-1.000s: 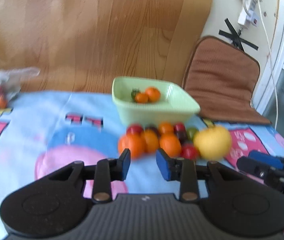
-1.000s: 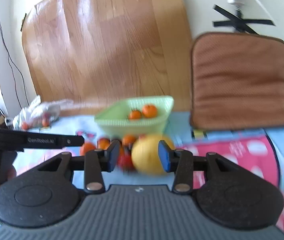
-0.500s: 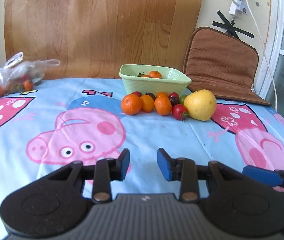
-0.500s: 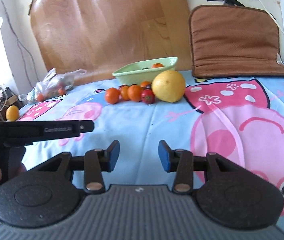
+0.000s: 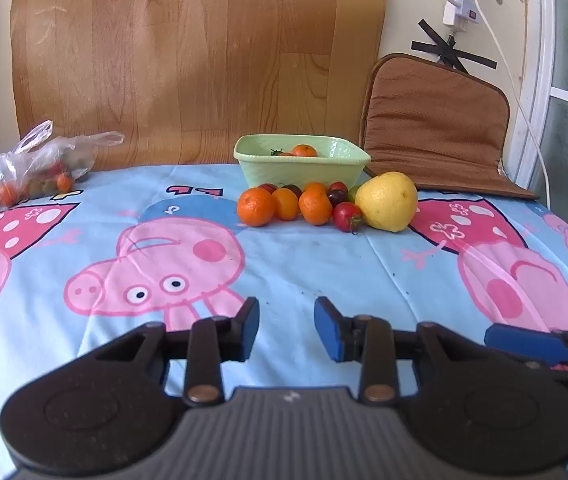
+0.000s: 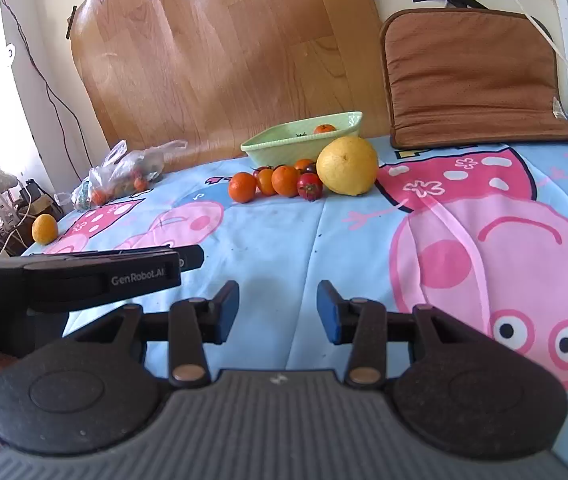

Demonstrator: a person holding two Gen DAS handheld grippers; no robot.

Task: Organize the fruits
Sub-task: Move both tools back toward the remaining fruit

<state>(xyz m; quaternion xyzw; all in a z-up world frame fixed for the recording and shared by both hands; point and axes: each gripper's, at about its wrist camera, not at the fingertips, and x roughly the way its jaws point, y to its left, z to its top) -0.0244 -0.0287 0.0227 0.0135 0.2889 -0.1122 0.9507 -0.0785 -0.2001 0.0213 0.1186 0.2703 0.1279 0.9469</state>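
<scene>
Fruits (image 5: 315,206) clustered before green bowl (image 5: 301,164), left claw (image 5: 287,330) and right claw (image 6: 278,312) both agape, empty

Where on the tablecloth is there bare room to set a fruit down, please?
The broad stretch of tablecloth between the fruit row and both grippers is bare, as is the pink print right of the yellow citrus. It is crowded in front of the green bowl, where the mandarins and tomatoes sit packed together, and by the plastic bag at far left.
</scene>
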